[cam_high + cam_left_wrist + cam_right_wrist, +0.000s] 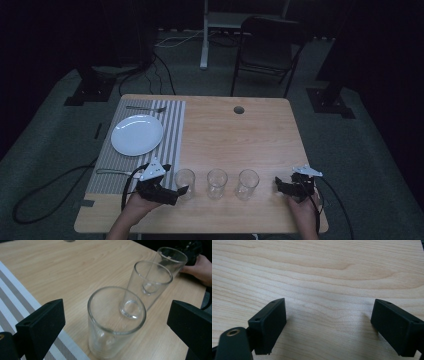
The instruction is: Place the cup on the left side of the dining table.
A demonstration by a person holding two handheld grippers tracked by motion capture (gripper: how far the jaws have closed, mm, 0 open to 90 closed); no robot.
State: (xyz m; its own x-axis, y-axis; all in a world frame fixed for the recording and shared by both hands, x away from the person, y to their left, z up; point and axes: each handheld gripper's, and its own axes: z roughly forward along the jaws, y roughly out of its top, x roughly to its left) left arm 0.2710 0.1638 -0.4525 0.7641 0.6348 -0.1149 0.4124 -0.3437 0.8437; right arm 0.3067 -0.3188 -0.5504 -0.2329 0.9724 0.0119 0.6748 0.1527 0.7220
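Left claw (181, 190) is wide open and holds nothing; in the left gripper view its jaws stand on both sides of the nearest glass (116, 322) w/o touching it. Right claw (278, 184) is wide open too, w/ bare wooden table (317, 270) between its jaws. Three empty glasses stand upright in a row near the table's front edge: left glass (184, 183), middle glass (217, 182), right glass (248, 184), each apart from the next. White plate (137, 135) lies on a striped mat (172, 131) at the table's left, w/ a fork (145, 108) behind it on the mat.
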